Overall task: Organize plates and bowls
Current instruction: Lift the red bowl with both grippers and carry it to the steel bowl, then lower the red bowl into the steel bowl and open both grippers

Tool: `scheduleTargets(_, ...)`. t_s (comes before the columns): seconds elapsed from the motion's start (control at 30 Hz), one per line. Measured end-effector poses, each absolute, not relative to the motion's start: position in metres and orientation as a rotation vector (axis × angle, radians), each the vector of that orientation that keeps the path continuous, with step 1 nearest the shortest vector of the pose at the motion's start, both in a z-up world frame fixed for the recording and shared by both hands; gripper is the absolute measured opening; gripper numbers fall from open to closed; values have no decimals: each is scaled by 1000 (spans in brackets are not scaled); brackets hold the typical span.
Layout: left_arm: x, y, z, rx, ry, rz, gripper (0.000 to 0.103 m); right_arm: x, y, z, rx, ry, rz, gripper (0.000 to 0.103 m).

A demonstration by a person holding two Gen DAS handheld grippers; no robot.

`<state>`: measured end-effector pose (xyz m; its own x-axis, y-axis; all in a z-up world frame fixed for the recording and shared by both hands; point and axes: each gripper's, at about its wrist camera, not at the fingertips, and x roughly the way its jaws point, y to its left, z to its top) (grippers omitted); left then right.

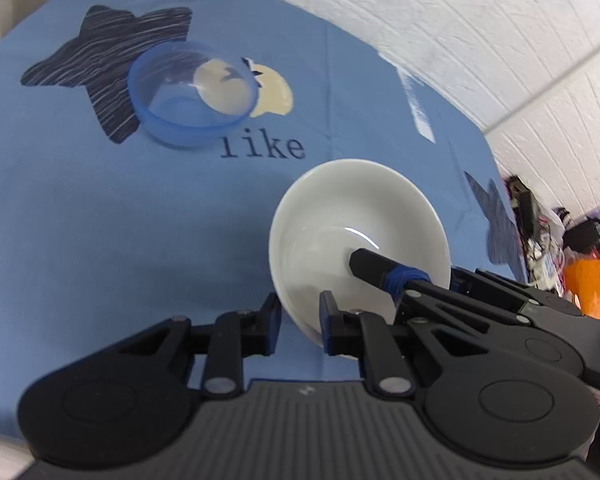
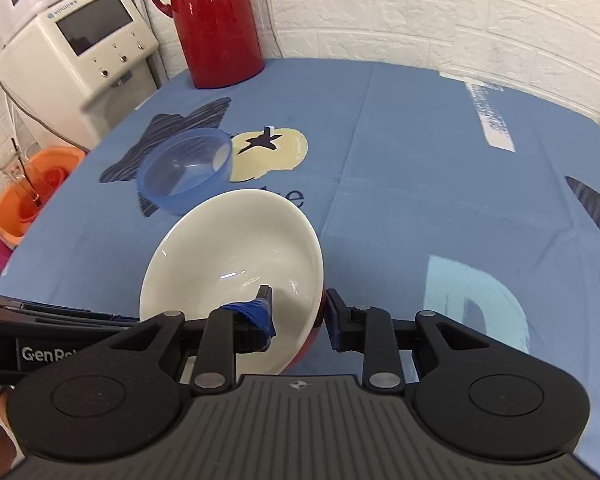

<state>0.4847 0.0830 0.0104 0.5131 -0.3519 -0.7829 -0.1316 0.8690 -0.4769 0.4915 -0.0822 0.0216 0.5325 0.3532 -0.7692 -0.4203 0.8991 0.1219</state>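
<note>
The white bowl (image 2: 232, 264) is lifted and tilted above the blue tablecloth (image 2: 420, 160), gripped at its near rim from two sides. The right gripper (image 2: 296, 312) straddles the rim: its tape-wrapped finger (image 2: 260, 312) sits inside the bowl, the other finger against the red outer wall. The gap between the jaws is only as wide as the bowl wall, so it appears clamped on it.

From the left wrist view, the left gripper (image 1: 300, 312) stands with one finger inside the bowl (image 1: 356, 236) and the other outside the rim. Its gap looks slightly wider than the wall, so whether it presses on the rim or only brackets it cannot be told.

The blue bowl (image 2: 186, 170) stands upright on the cloth just beyond the white one, apart from it. A red jug (image 2: 212, 24) stands at the far edge by the wall.

Judgement: the white bowl is held over the cloth for stacking with the blue bowl. The tilt risks slipping in a rim-only grip.
</note>
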Motion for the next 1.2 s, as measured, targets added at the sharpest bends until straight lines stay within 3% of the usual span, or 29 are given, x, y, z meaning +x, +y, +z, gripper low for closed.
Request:
scheduleTargets(0.3,385,38,61,-395,1019,-253,15,384,-126,56,-30,899,425,16)
scheduleTargets(0.57,318,-4,28,-317,1130,-334,15,306,-156,20,33,979,354,18)
scheduleTargets(0.97,311,-16,-2,-260,1170,-336,15,296,-164,-13,55,1037,364,16)
scheduleTargets(1.13,314,-5,1,-299,1192,-375,28,297,-164,-12,71,1059,357,16)
scheduleTargets(1.2,314,1,6,-330,1203,-405,42,299,-165,-10,89,1067,355,17)
